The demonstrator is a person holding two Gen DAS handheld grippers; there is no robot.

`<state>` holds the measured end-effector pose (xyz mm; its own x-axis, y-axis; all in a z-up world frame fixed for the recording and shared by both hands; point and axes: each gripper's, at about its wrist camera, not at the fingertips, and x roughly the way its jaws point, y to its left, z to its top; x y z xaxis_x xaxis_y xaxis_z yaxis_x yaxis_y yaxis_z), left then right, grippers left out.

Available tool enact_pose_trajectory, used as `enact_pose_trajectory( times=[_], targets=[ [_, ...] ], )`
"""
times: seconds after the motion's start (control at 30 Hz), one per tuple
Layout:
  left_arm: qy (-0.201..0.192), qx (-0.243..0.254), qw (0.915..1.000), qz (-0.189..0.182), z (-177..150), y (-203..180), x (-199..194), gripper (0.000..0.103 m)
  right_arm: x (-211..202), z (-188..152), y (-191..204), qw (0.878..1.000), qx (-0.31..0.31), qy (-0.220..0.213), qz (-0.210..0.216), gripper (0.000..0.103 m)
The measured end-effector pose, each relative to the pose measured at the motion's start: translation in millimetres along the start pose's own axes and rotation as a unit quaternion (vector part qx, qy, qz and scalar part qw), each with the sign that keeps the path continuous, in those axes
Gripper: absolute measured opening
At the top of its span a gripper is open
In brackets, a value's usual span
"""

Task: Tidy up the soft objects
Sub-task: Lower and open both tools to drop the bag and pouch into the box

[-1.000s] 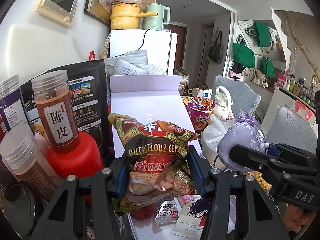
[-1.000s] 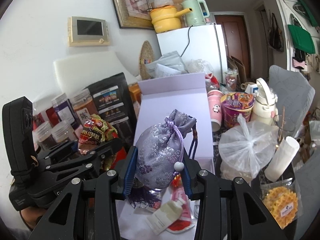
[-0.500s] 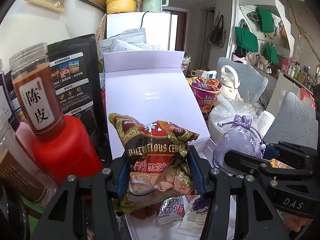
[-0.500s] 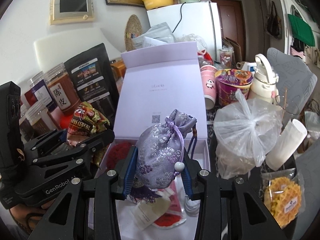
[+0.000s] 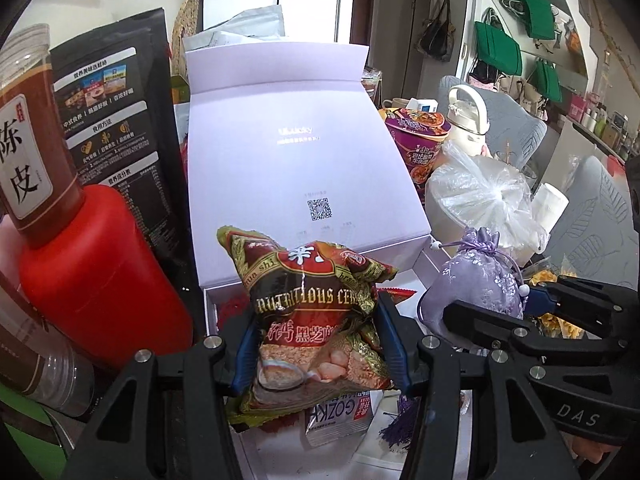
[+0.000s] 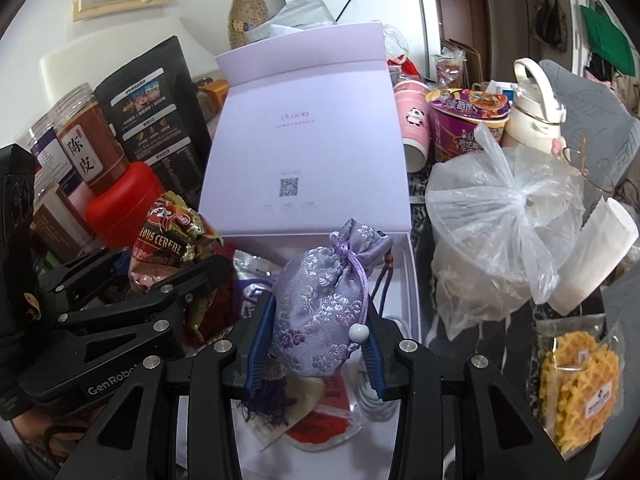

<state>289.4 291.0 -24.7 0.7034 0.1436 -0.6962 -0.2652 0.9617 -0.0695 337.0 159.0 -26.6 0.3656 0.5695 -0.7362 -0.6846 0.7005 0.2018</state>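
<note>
both jaws pinch their loads: the left gripper [image 5: 316,344] a crinkly red-and-gold cereal packet [image 5: 316,316], the right gripper [image 6: 318,338] a lilac brocade drawstring pouch [image 6: 324,304]. both have sunk closer to the open pale-lilac cardboard box [image 6: 414,276], so release inside looks near.

glossy foil cereal packet [image 5: 320,320], satin brocade pouch [image 6: 324,304], matt paper box [image 6: 304,160]

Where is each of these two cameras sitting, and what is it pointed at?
Left wrist view: sits on the left gripper, looking forward and downward along its fingers at the cereal packet it clamps; the right gripper shows alongside.
Right wrist view: sits on the right gripper, looking the same way at the purple pouch it clamps; the left gripper shows at left.
Shared: both grippers, both held items, the open lilac box, the red canister and the tied plastic bag.
</note>
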Motion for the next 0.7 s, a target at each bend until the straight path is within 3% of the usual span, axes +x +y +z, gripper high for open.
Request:
enact_pose_trajectory(
  times=[0.7],
  targets=[
    [0.065,0.009,0.9977,0.012,-13.5,-1.3,40.7,0.052,38.8,-9.4,-11.7,0.997,-0.008,0.048,-0.052,0.041]
  ],
)
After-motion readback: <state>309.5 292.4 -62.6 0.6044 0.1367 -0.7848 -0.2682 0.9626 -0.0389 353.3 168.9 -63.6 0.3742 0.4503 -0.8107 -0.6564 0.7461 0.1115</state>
